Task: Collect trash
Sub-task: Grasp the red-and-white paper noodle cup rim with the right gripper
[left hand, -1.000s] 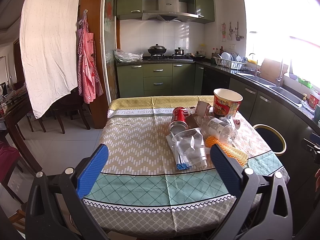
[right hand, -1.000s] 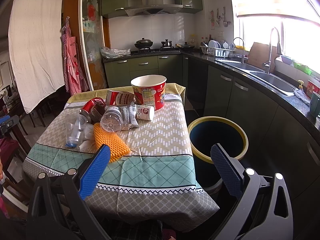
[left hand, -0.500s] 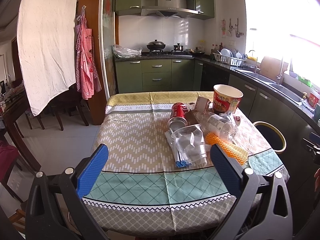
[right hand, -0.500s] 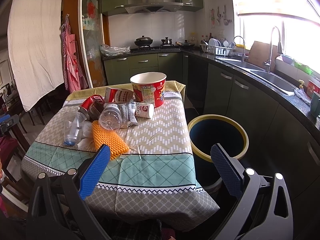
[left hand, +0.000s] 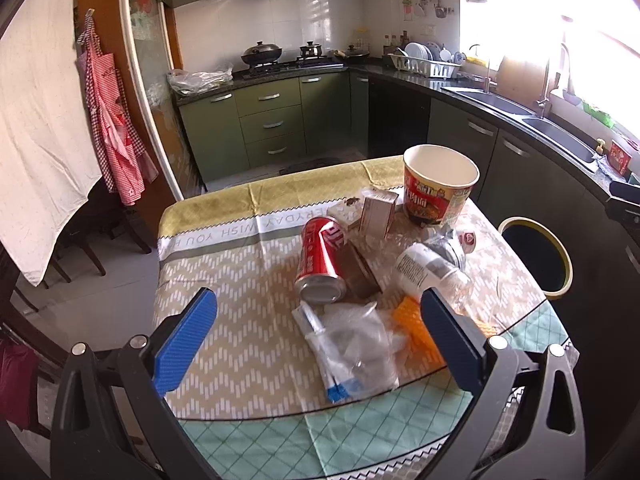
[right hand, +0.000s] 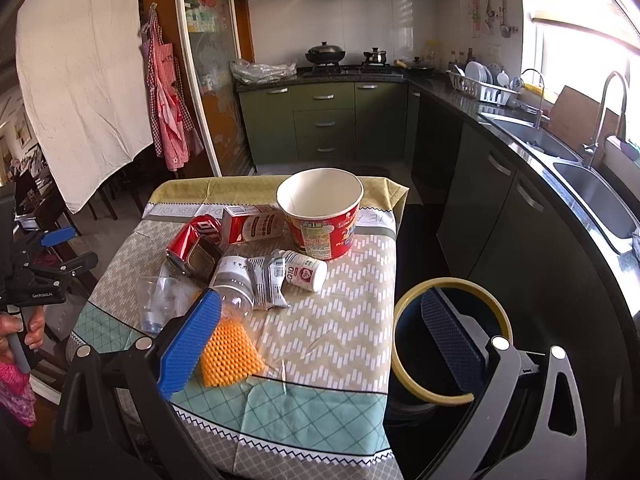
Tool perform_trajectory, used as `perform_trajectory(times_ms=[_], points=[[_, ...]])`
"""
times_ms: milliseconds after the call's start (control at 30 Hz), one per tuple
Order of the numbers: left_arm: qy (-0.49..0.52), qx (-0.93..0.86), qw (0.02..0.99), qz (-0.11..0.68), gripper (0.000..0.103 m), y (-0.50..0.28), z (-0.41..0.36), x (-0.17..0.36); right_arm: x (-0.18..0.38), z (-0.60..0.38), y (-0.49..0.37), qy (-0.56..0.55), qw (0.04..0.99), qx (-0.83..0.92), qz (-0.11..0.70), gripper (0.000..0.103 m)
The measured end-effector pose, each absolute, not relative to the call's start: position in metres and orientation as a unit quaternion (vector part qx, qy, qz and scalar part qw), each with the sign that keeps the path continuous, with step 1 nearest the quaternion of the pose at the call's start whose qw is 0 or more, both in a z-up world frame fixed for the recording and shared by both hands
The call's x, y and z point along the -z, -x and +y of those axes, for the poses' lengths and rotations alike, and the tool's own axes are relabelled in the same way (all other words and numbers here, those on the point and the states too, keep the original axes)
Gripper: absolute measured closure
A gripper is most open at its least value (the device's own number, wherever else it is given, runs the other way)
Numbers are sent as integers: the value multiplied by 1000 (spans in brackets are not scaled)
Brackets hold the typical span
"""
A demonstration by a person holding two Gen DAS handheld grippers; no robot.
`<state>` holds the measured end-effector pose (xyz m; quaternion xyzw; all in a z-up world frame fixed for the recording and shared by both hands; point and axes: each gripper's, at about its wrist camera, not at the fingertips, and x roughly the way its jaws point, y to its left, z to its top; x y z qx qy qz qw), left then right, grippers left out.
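Between the spread blue pads of the left gripper (left hand: 320, 344), which is wide open and holds nothing, lies a clear plastic bag (left hand: 352, 350) on the table (left hand: 240, 344), with the rest of the trash just beyond it. The right gripper (right hand: 320, 340) is likewise wide open and empty; its left pad hangs over an orange foam net (right hand: 230, 354), its right pad over the yellow-rimmed trash bin (right hand: 404, 316) that stands on the floor beside the table. The heap counts one red soda can (left hand: 320, 258) lying on its side, one crushed clear bottle (left hand: 430, 274), one clear plastic cup (right hand: 154, 302), one small white bottle (right hand: 304, 270), one red and white carton (right hand: 252, 224) and, farthest off, one upright red noodle bowl (right hand: 322, 216). All of them crowd together, most touching.
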<state>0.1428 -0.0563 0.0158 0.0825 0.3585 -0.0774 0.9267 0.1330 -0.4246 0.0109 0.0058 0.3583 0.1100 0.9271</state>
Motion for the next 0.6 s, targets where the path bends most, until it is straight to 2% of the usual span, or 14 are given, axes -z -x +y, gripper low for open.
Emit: perform_trajectory(times_ms=[167, 267, 333, 433, 600], points=[[-108, 113, 905, 395, 6, -199, -91, -17, -20, -426, -215, -18, 900, -116, 420, 14], [-121, 125, 893, 416, 6, -230, -107, -14, -16, -430, -269, -40, 878, -115, 463, 25], [-126, 129, 886, 427, 6, -248, -113, -10, -7, -432, -304, -49, 863, -108, 490, 40], [-130, 132, 876, 445, 6, -271, -119, -4, 15, -434, -354, -52, 842, -81, 530, 55], [-148, 133, 862, 465, 6, -299, -126, 7, 50, -432, -408, -56, 817, -61, 571, 71]])
